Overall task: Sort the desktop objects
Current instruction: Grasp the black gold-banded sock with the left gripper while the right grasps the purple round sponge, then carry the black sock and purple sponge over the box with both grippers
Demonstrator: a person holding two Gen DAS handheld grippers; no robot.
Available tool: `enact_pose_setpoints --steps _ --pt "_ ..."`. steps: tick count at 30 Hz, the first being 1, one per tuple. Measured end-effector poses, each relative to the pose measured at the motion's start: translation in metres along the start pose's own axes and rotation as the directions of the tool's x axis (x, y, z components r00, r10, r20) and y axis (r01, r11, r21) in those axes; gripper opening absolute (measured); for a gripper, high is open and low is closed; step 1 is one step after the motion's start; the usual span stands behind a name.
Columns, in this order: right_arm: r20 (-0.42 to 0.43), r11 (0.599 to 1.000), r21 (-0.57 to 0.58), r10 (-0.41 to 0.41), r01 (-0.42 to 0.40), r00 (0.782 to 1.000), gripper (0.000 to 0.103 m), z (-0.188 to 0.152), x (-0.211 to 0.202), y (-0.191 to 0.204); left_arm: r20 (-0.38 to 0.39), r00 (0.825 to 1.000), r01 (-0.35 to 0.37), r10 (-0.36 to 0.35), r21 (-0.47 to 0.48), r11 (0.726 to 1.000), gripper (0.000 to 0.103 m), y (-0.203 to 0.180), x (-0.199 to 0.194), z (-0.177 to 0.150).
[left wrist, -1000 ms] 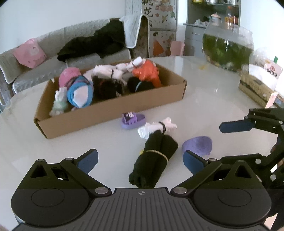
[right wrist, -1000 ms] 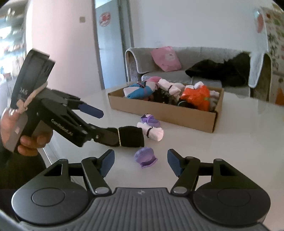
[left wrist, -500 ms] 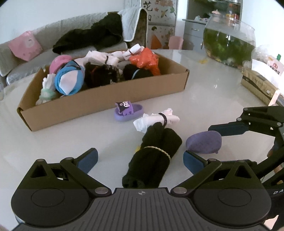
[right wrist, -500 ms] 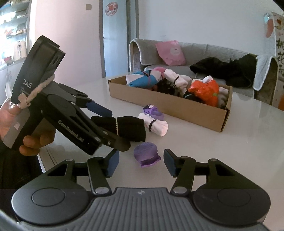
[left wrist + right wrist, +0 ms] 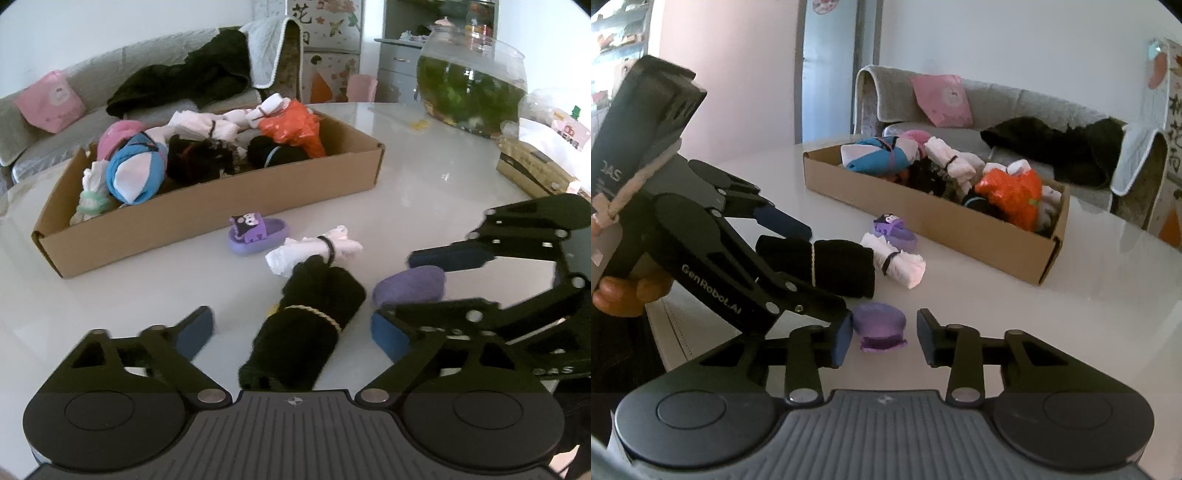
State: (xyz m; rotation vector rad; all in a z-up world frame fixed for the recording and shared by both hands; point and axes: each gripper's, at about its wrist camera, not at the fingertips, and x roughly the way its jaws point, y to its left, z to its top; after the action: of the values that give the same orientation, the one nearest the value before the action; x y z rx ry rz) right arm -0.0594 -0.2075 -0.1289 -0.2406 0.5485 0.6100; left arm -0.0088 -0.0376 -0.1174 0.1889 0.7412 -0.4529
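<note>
A black sock roll [image 5: 310,321] with a yellow band lies on the white table between the fingers of my left gripper [image 5: 291,330]. Its jaws are closing, and both pads are still clear of the roll. The right wrist view shows that gripper [image 5: 823,271] straddling the black roll [image 5: 842,266], held by a hand. A small purple slipper [image 5: 881,326] sits between the fingers of my right gripper [image 5: 884,339], whose jaws are closing. The left pad touches it and a narrow gap shows at the right pad. The left wrist view shows that gripper [image 5: 399,288] around the slipper [image 5: 410,284].
A cardboard box [image 5: 221,221] full of rolled socks stands behind. In front of it lie a purple cartoon slipper [image 5: 255,232] and a white sock roll [image 5: 314,247] that touches the black roll. A fish bowl [image 5: 469,81] and a tissue box [image 5: 532,166] stand at the right.
My right gripper's jaws have narrowed around the small purple slipper. The left gripper's jaws have begun to narrow around the black roll. Neither item has left the table.
</note>
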Motion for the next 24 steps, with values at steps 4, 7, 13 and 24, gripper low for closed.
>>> enact_pose_setpoints --steps 4,7,13,24 --pt "-0.013 0.999 -0.036 0.004 -0.005 1.0 0.027 0.001 0.001 0.004 0.001 1.0 0.013 -0.013 0.013 1.0 0.051 -0.009 -0.004 0.004" --pt "-0.013 1.0 -0.029 0.009 -0.009 1.0 0.027 -0.001 -0.001 0.003 0.001 1.0 0.005 -0.005 0.008 1.0 0.048 -0.012 -0.005 0.004" --pt "-0.01 1.0 -0.018 0.015 -0.015 1.0 0.027 -0.001 -0.004 0.002 0.001 1.0 -0.009 0.009 0.008 1.0 0.046 -0.013 -0.006 0.004" --pt "-0.006 1.0 0.001 0.017 -0.017 1.0 0.027 -0.002 -0.007 -0.002 -0.004 0.998 -0.063 0.063 -0.011 0.998 0.046 -0.01 -0.014 0.005"
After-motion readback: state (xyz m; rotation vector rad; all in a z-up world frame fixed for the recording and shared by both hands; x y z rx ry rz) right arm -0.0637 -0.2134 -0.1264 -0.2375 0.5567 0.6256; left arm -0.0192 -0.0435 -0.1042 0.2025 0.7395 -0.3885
